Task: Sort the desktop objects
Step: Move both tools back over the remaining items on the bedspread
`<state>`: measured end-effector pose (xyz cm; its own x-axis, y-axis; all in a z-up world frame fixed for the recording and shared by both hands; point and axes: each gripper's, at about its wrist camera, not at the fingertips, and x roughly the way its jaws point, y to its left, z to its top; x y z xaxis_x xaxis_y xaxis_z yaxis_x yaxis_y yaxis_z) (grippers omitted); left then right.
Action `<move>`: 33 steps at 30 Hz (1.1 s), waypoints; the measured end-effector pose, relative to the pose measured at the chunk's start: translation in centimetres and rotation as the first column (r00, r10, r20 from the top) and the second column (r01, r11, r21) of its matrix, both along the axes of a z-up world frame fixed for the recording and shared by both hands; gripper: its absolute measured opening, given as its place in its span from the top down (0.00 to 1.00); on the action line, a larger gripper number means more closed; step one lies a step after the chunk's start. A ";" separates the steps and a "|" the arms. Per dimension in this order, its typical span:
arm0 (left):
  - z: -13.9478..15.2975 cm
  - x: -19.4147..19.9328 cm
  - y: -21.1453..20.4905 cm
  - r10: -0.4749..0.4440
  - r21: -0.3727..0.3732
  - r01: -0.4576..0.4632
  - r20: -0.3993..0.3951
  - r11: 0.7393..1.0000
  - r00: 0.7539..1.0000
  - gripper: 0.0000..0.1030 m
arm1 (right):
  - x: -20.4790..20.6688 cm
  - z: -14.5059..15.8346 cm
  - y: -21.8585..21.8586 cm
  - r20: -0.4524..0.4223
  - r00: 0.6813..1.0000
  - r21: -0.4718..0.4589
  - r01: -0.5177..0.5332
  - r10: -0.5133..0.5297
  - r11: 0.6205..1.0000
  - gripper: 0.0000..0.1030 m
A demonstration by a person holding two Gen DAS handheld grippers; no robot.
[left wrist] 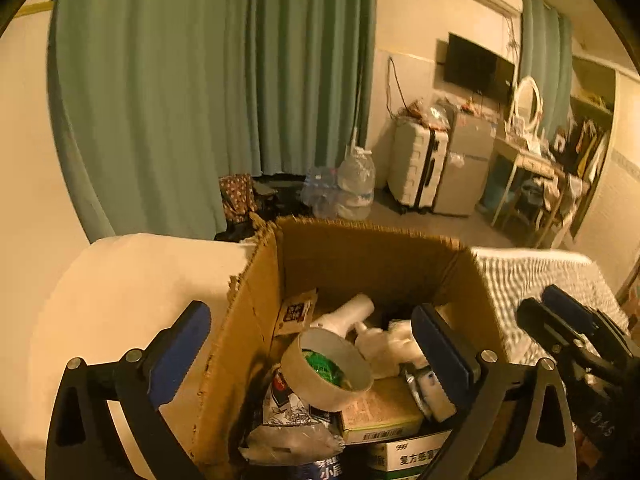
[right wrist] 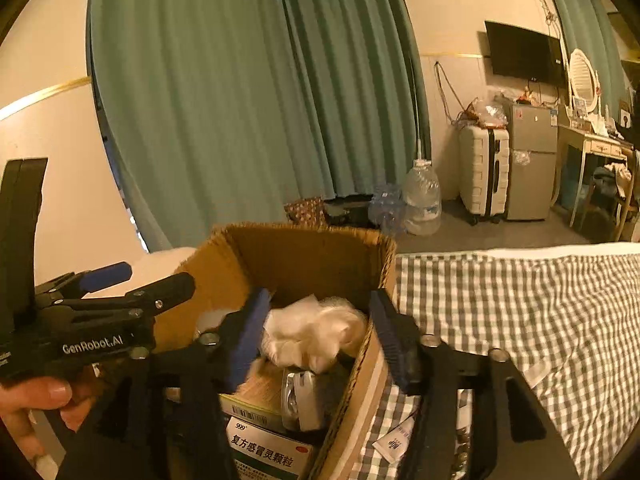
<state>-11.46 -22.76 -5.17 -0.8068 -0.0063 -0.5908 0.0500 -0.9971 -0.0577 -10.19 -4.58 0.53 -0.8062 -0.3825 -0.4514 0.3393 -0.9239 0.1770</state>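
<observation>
The cardboard box (left wrist: 256, 344) stands on a bed with a checked cover (right wrist: 520, 320); its torn left wall lies between the left gripper's (left wrist: 308, 340) jaws, which are spread fully and grip nothing. Between those jaws, inside the box, a tape roll (left wrist: 326, 368) rests tilted on the other contents: judged light and stiff, best pinched across its rim wall. Beside the right jaw lies a white crumpled wad (right wrist: 316, 332), judged soft, weightless and compressible; any fold will serve as a hold. The right gripper (right wrist: 320, 332) straddles the box's right wall, jaws spread partway, the wad loose between them, unpinched. Medicine cartons (right wrist: 268, 448) sit below: rigid, light, gripped across flat faces.
</observation>
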 end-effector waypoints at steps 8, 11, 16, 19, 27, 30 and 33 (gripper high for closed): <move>2.6 1.4 0.2 0.015 0.031 -0.013 -0.047 0.999 0.999 0.00 | 1.4 5.4 3.7 -0.077 0.995 -0.068 0.060 -0.066 0.996 0.25; 3.9 2.5 0.6 0.026 0.048 -0.022 -0.077 0.999 0.997 0.00 | 2.2 7.5 5.3 -0.111 0.990 -0.078 0.076 -0.085 0.994 0.13; 5.9 4.3 2.4 0.015 0.044 -0.010 -0.131 0.999 0.991 0.00 | 3.2 10.7 8.5 -0.146 0.981 -0.086 0.118 -0.130 0.989 0.01; 7.1 5.5 4.5 -0.015 0.029 0.020 -0.163 0.999 0.986 0.00 | 4.2 12.1 10.4 -0.164 0.975 -0.078 0.139 -0.150 0.987 0.00; 9.9 7.3 10.6 -0.105 0.004 0.109 -0.212 0.994 0.972 0.00 | 6.8 15.4 15.5 -0.199 0.954 -0.030 0.223 -0.224 0.974 0.00; 9.8 7.9 12.4 -0.151 0.018 0.158 -0.205 0.987 0.967 0.00 | 7.6 16.4 16.9 -0.194 0.953 -0.008 0.234 -0.231 0.972 0.00; 9.0 8.4 14.2 -0.192 0.035 0.202 -0.178 0.979 0.965 0.00 | 8.6 16.0 18.5 -0.189 0.956 0.011 0.230 -0.224 0.973 0.00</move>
<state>-3.09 -8.54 3.81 -0.8787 0.1902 -0.4379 -0.1624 -0.9816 -0.1005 -1.59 13.94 16.56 -0.9408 -0.1671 -0.2951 0.1438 -0.9846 0.0991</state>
